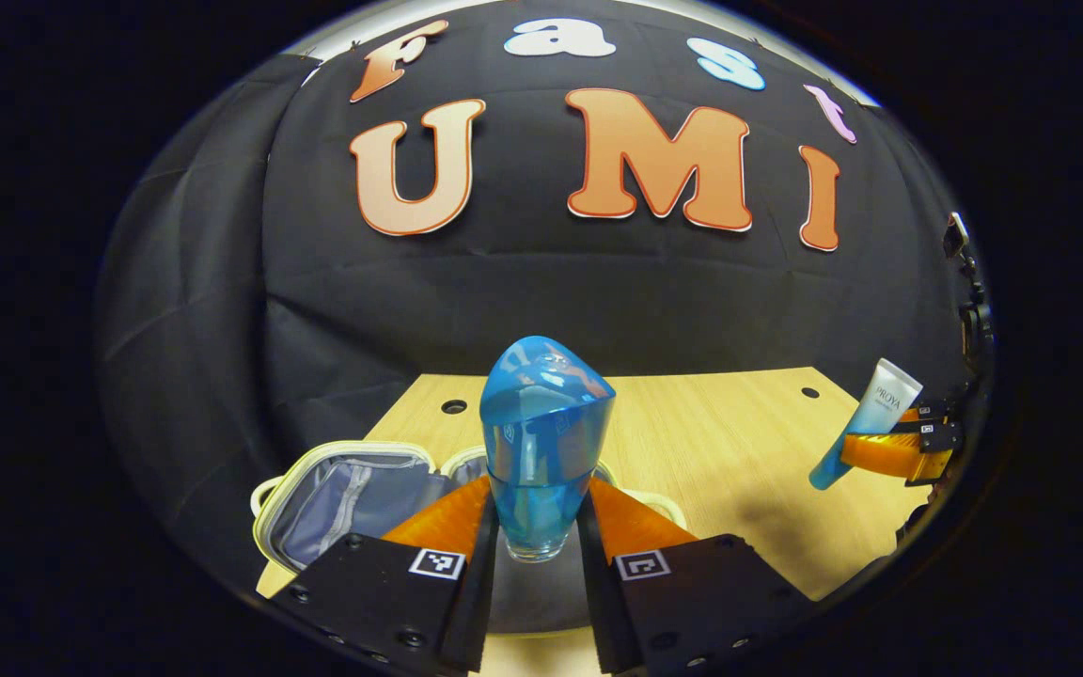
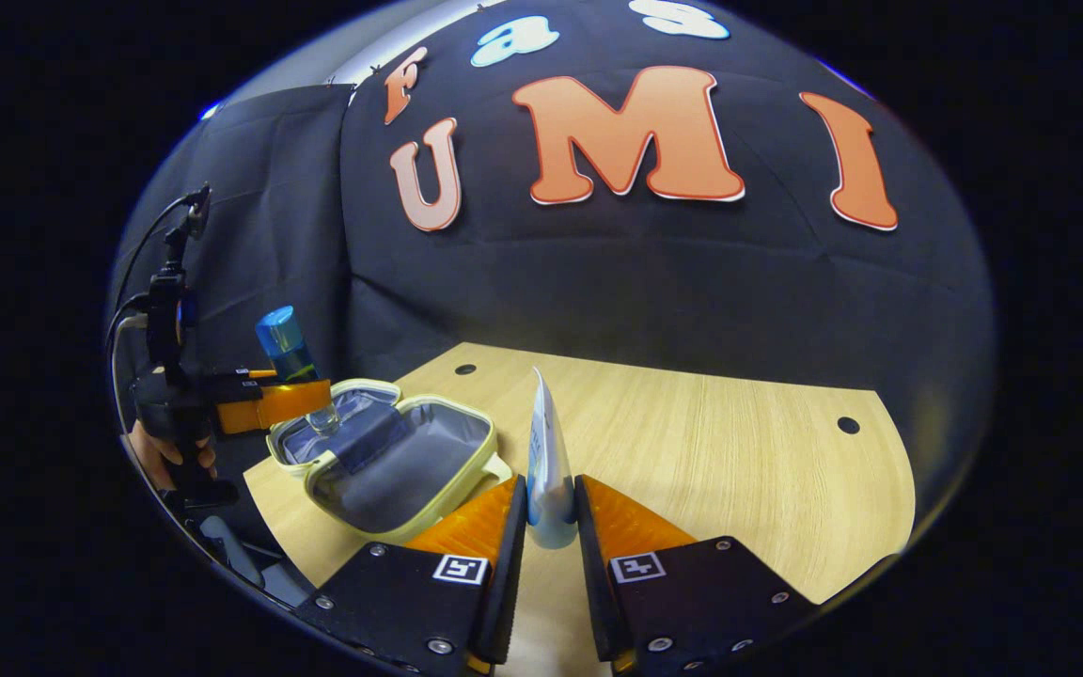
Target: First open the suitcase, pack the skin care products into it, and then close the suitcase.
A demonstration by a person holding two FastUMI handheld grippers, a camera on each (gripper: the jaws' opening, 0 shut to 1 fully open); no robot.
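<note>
Between the left gripper (image 1: 539,527) fingers, nearest the lens in the left gripper view: blue bottle (image 1: 541,442), clear base down, blue cap up, upright. Both orange fingers (image 1: 447,517) press its lower body; pinched firm.

Right gripper (image 2: 551,527) in its own view: pinching a white-and-blue tube (image 2: 546,461) edge-on, cap end down between the pads, flat crimped end pointing up. Tube's long axis runs roughly vertical, leaning a little.

Just beyond: suitcase (image 2: 480,475), small, pale-yellow rim, grey lining, lying open on the wooden table (image 2: 720,470). Both halves spread flat. Nothing packed inside that I can make out.

Key relation: in the right gripper view the left gripper hangs directly over the far half of the suitcase, bottle base just above the lining. Left side is the nearer to a drop; judged move is straight down, then release. Right gripper sits off the case's near edge, to its right; tube must travel left and forward.

Far: table holes, black cloth wall. A hand (image 2: 165,456) grips the left gripper's handle.

Stage, by my reckoning: opening done, packing under way, closing untouched.
</note>
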